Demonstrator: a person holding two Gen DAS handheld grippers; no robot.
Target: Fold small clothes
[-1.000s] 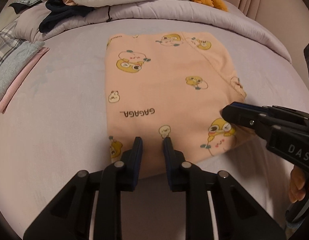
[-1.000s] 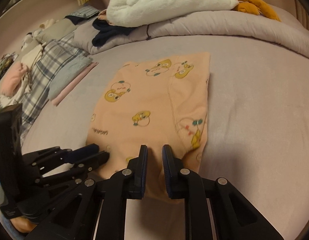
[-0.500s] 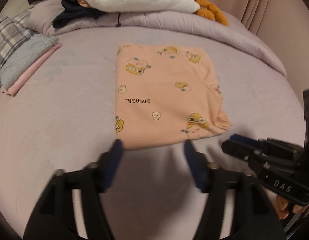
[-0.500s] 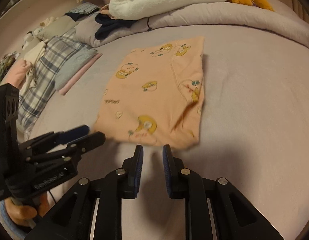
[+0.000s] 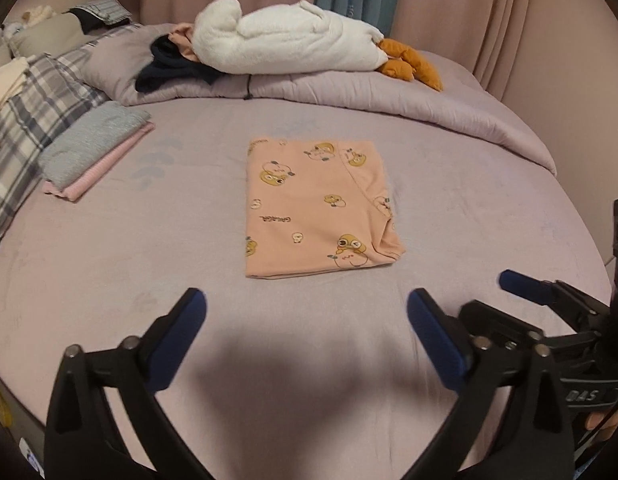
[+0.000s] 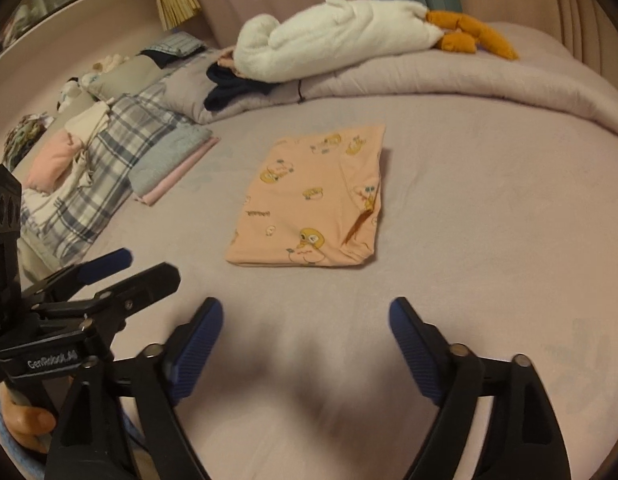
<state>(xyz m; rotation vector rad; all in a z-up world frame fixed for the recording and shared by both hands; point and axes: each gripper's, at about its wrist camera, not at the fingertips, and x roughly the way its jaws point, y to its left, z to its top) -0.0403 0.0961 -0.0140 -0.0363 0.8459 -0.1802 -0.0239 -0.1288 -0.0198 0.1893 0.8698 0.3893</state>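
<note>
A small peach garment with duck prints (image 5: 317, 208) (image 6: 313, 204) lies folded into a flat rectangle on the lilac bed sheet (image 5: 149, 248). My left gripper (image 5: 307, 312) hangs above the sheet, short of the garment's near edge, its jaws opening wide with nothing between them. My right gripper (image 6: 305, 316) hovers likewise near the fold's front edge, jaws opening and empty. Each gripper shows in the other's view: the right gripper (image 5: 509, 300) at the right, the left gripper (image 6: 121, 272) at the left.
A folded grey and pink stack (image 5: 97, 148) lies at the left beside plaid cloth (image 5: 33, 120). A rolled lilac duvet (image 5: 349, 92) crosses the back, bearing a white plush throw (image 5: 293, 40), dark clothes (image 5: 173, 68) and an orange toy (image 5: 409, 64). Curtains hang behind.
Both grippers let go of the garment's near edge, opened wide and drew back and up. The garment now lies flat and free on the sheet.
</note>
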